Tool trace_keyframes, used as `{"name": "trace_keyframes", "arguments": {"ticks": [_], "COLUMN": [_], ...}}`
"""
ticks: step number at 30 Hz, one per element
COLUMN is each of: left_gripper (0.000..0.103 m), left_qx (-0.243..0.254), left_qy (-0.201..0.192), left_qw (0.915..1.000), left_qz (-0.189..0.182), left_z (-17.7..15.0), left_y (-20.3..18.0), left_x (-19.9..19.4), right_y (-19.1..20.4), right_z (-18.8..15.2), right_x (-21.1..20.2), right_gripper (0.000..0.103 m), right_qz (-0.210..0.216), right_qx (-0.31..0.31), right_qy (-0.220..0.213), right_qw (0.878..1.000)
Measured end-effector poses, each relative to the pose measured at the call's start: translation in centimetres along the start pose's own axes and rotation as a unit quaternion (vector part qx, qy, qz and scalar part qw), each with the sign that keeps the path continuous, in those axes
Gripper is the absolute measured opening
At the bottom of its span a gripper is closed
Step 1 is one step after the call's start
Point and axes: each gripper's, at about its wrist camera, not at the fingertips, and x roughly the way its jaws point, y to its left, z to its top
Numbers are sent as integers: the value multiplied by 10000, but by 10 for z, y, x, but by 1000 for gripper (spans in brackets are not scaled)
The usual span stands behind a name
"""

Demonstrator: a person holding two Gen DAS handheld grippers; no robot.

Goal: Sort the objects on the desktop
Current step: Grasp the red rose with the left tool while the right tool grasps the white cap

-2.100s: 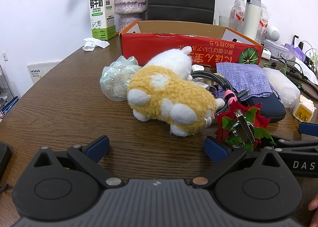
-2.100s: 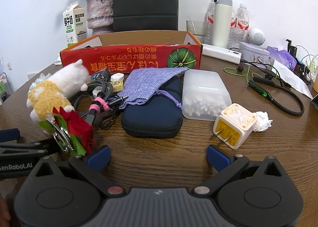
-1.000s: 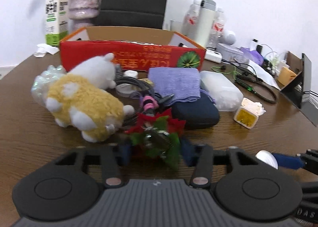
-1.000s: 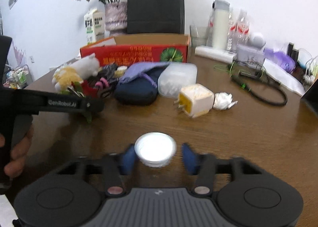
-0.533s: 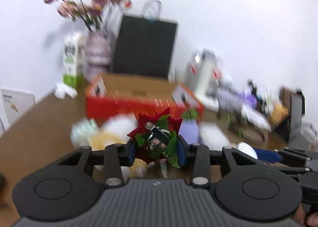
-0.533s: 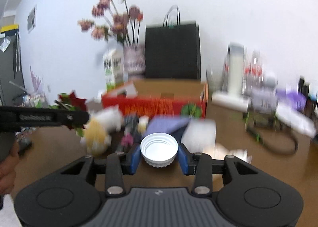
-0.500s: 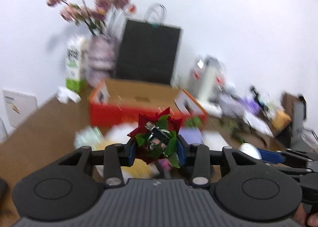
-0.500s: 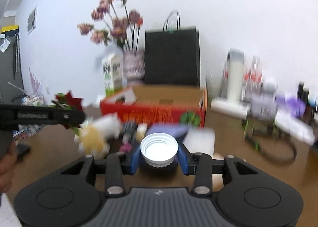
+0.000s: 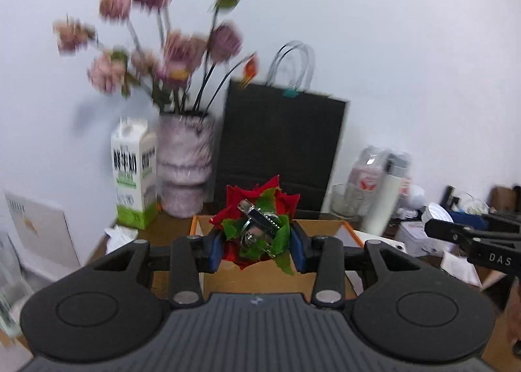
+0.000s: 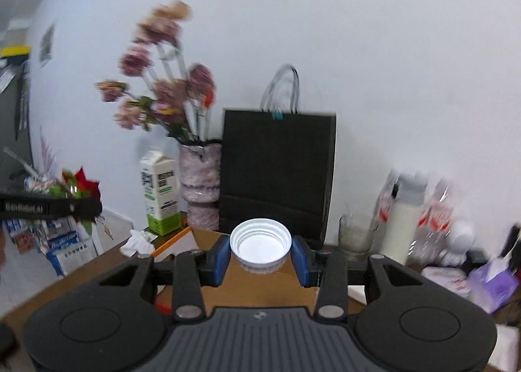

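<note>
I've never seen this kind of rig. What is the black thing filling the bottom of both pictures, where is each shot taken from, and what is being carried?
No robot here: a person holds a two-finger gripper in each hand, with a fisheye camera on each looking along its fingers. The black shape is the gripper's own body. In the left view, the left gripper is shut on a red flower clip. In the right view, the right gripper is shut on a white cap. Both are lifted over an open cardboard box on a wooden table. Behind stand a milk carton, a vase and a black bag.

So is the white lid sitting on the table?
No, the white lid is pinched in the right gripper, held up over the cardboard box.
</note>
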Motion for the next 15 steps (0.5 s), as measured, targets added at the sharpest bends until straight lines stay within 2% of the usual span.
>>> {"name": "trace_keyframes", "arguments": {"ticks": [2,4,6,9,13,15], "left_gripper": [41,40,40,40,40,40], "left_qx": [-210,-349,-444,-517,-98,-43], "left_qy": [113,416,718,1192,1402,1657], "left_qw": [9994,9971,9945,9900,9876,9839], "left_qz": [241,527,623,556,703,675], "left_z": [2,-5,-11,-19,-26,-29], "left_y": [10,17,23,23,17,18], "left_x": [38,75,112,164,226,251], "right_y": [-6,-13,-22,-31,-31,-36], "right_z": [6,6,1,-13,-37,-46], "right_x": [36,73,110,168,235,259], "right_gripper": [39,39,39,39,39,39], "right_qz": [-115,-209,-169,-125,-436,-496], "right_qx": [90,209,439,705,554,678], "right_qy": [274,551,832,1277,1713,1885], "right_qw": [9995,9980,9954,9892,9827,9785]}}
